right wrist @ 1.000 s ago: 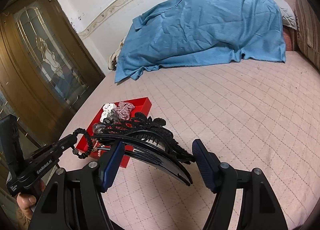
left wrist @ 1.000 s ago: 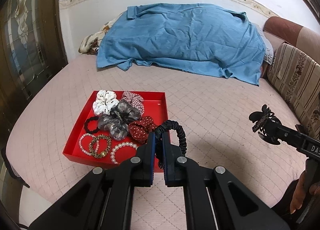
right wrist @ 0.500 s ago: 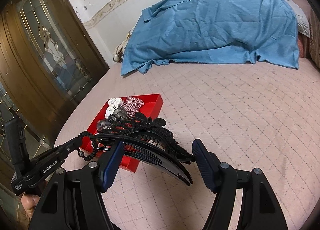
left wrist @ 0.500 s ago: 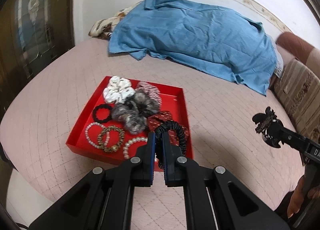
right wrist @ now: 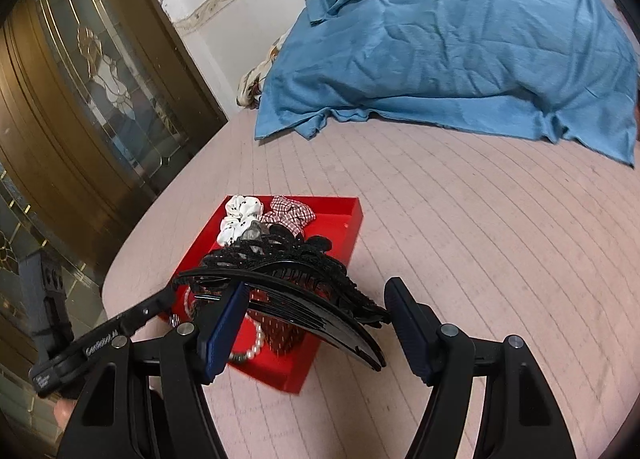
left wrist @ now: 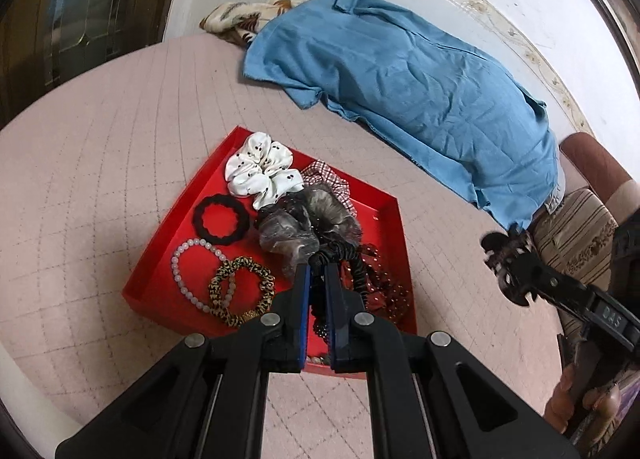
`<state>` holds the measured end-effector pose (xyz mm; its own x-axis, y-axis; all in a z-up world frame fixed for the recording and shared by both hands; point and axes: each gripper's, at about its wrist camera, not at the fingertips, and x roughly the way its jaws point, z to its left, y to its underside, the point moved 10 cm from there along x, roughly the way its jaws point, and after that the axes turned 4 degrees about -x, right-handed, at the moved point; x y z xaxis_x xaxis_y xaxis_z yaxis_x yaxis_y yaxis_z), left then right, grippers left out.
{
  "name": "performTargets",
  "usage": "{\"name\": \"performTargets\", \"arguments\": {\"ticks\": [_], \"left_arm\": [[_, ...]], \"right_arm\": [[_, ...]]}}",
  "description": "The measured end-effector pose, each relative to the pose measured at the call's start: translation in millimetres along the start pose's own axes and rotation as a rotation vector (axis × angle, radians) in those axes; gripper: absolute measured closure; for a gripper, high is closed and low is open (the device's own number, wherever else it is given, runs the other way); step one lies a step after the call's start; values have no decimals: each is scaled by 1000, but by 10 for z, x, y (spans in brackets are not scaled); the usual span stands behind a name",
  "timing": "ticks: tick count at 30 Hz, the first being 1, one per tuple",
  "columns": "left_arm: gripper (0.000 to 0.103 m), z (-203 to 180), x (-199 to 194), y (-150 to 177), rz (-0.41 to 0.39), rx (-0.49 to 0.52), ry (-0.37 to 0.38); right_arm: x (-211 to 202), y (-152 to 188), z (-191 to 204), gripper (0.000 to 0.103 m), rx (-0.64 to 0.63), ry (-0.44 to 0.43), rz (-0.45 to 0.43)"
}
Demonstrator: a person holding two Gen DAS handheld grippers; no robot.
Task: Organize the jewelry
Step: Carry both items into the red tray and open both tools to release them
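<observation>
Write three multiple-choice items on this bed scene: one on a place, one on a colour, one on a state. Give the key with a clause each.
1. Where does the white dotted scrunchie lie?
A. on the blue cloth
B. in the far corner of the tray
C. on the bare bedspread

2. What colour is the tray?
A. red
B. green
C. white

3. How do the left tongs stand?
A. wide open and empty
B. open around a pearl bracelet
C. shut on the black scrunchie

Key:
1. B, it sits inside the tray at the corner farthest from the left wrist camera, beside the checked scrunchie.
2. A, its walls and floor are bright red in both views.
3. C, the black scrunchie is pinched between the nearly closed jaws over the tray, while the right tongs carry a black hair claw.
</observation>
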<state>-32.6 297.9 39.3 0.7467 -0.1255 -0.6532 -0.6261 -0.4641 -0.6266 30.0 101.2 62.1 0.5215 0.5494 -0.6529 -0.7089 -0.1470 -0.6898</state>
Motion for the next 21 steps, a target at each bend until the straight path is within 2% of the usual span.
{"name": "performTargets", "arguments": {"ticks": [11,21], "left_arm": [[97,60,200,56,21,43,10],[97,-155,271,236,36,138,48]], "right_arm": [[813,-223,299,28,-125,51,81],[1332,-252,205,28,-137,116,133]]}}
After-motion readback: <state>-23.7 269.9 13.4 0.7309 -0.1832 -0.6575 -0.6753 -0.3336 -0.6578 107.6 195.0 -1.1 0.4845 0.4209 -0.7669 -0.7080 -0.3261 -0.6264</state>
